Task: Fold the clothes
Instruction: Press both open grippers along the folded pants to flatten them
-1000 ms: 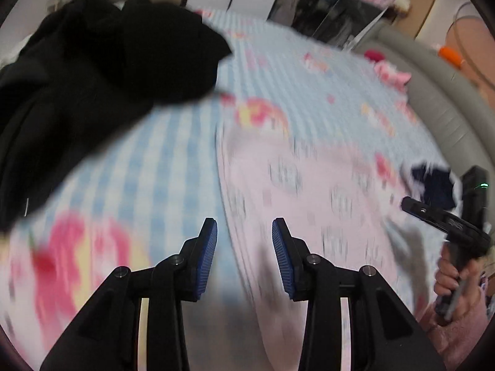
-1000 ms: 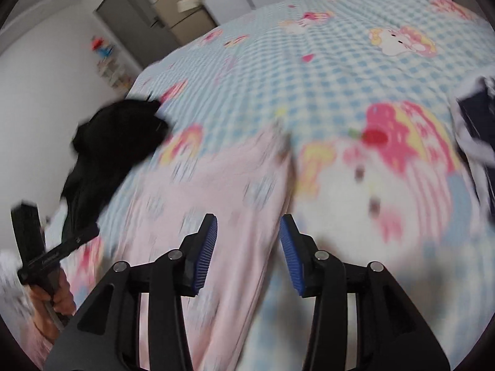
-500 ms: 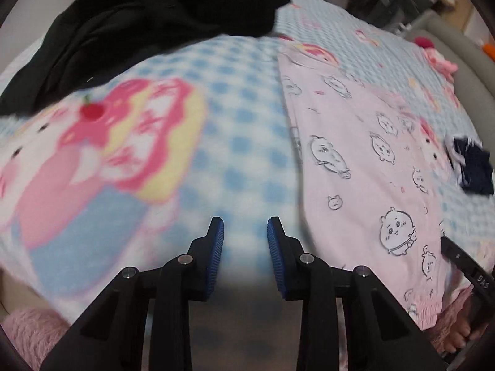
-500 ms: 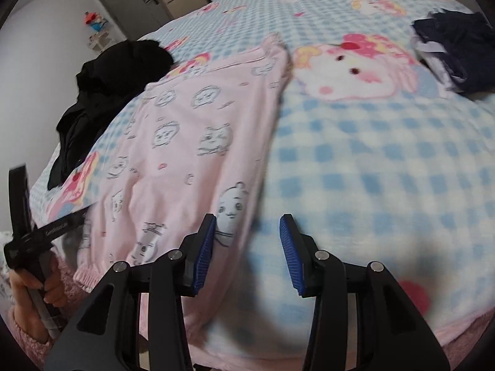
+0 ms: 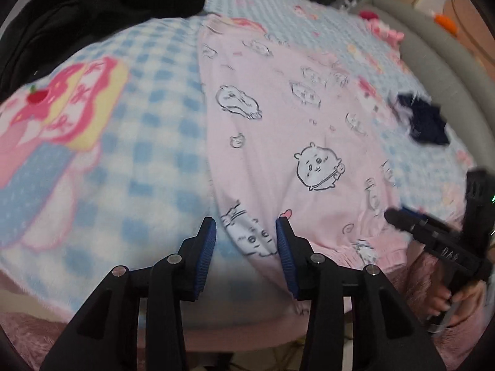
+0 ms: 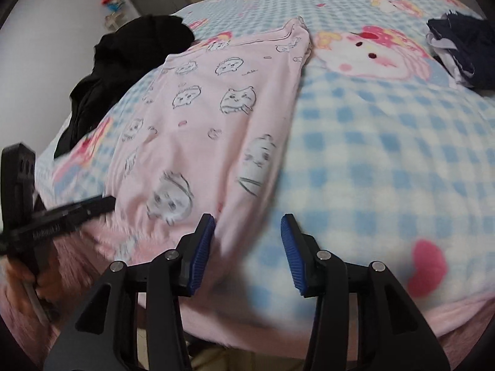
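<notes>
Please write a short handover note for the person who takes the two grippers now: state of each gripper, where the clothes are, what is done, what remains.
Left gripper: open, holding nothing; jaws have just been opening, poised over the near-left hem corner of the pink pajama pants.
Right gripper: open, holding nothing, at the near-right edge of the same pants.
Clothes: pink pants lie flat, lengthwise on the checkered blanket. Black garment is heaped at the far left. Navy garment lies at the far right.
Done: pants spread out; no fold visible.
Left: grip both near corners, fold the pants, then handle the other two garments.
</notes>
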A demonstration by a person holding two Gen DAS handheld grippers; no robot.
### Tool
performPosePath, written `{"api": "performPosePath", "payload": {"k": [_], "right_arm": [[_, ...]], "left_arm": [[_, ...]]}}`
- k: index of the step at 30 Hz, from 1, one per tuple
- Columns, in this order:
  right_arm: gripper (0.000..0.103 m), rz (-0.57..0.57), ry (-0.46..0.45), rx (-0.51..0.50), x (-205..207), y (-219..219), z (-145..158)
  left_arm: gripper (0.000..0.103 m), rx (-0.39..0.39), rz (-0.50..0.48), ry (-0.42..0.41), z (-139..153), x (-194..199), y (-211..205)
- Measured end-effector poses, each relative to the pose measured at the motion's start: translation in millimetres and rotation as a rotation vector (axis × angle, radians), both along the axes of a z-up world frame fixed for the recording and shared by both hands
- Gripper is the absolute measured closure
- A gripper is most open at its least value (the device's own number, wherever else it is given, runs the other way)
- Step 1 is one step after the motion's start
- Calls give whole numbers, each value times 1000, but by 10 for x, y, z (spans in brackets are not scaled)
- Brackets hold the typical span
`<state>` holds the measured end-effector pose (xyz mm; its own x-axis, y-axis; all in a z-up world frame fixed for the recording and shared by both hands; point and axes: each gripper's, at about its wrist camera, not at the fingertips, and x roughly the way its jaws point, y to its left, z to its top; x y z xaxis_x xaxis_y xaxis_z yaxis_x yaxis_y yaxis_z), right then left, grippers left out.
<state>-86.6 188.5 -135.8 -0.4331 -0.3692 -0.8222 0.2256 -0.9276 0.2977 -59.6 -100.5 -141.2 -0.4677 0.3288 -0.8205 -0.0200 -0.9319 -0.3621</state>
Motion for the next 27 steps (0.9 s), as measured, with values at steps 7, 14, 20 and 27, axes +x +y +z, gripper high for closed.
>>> {"api": "performPosePath", "payload": {"k": [7, 14, 20, 27], "right_arm": [[56, -60, 49, -67, 38, 141, 90], [59, -86, 57, 16, -39, -3, -61], [56, -141, 120, 5, -15, 192, 184], [56, -50, 130, 53, -355, -143, 219]], "left_arm": [[59, -25, 42, 115, 149, -30, 2], [58, -178, 3, 41, 7, -195, 304], [57, -178, 75, 178, 298, -213, 245], [57, -183, -73, 193, 250, -460, 806]]}}
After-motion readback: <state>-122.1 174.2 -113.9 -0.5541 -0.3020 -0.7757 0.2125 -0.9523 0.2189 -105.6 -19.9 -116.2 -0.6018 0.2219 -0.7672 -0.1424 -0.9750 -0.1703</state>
